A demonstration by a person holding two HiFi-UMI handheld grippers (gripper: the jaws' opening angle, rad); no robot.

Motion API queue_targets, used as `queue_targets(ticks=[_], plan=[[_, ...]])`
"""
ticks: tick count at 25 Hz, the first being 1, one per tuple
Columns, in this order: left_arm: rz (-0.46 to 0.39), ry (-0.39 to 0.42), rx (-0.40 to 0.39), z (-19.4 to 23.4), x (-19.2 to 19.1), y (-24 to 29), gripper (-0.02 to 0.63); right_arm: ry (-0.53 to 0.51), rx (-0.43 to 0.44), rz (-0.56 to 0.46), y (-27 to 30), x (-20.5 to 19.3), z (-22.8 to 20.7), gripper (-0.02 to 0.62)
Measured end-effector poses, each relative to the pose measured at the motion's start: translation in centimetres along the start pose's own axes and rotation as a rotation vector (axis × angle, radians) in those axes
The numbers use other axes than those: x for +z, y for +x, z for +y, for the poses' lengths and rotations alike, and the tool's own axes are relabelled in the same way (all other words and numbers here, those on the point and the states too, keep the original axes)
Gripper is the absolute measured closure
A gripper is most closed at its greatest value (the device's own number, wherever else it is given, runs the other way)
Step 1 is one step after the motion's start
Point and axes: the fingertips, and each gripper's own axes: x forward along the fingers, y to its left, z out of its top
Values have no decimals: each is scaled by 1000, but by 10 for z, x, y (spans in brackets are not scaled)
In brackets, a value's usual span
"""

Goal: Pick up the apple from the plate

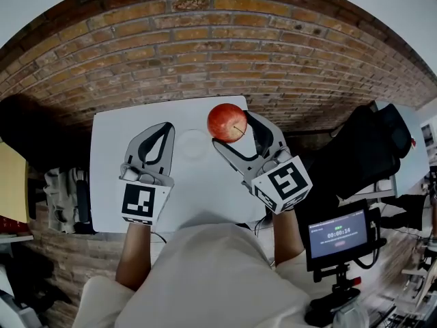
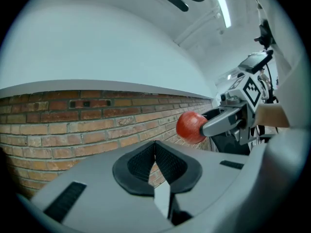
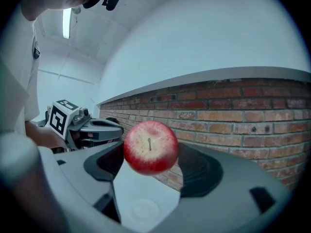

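Behind everything, a brick wall [image 1: 205, 39] is running across the far side, and a white table [image 1: 109, 183] is standing against it. The person is leaning over the table's near edge, forearms reaching forward with one gripper in each hand.

The left gripper [image 1: 162, 130] is hovering over the left half of the table, well apart from the fruit. Its fingers are pressing together at the tips with nothing between them.

The right gripper [image 1: 231, 128] is angling toward the far right part of the table. Its fingers are spreading around the apple [image 1: 227, 122] and clamping it from both sides.

A pale plate [image 1: 193, 146] is lying near the middle of the table, between the two grippers. In the right gripper view, it is showing on the table below the fruit.

The apple is sitting up off the plate, red with a yellowish patch around its stem, the stem end facing the right gripper's camera.
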Motion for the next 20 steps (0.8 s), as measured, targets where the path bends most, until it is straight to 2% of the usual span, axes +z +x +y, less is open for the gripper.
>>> queue_targets(ticks=[20], plan=[[-16, 0, -8, -11, 7, -1, 600, 11, 24, -30, 3, 10, 0, 247]])
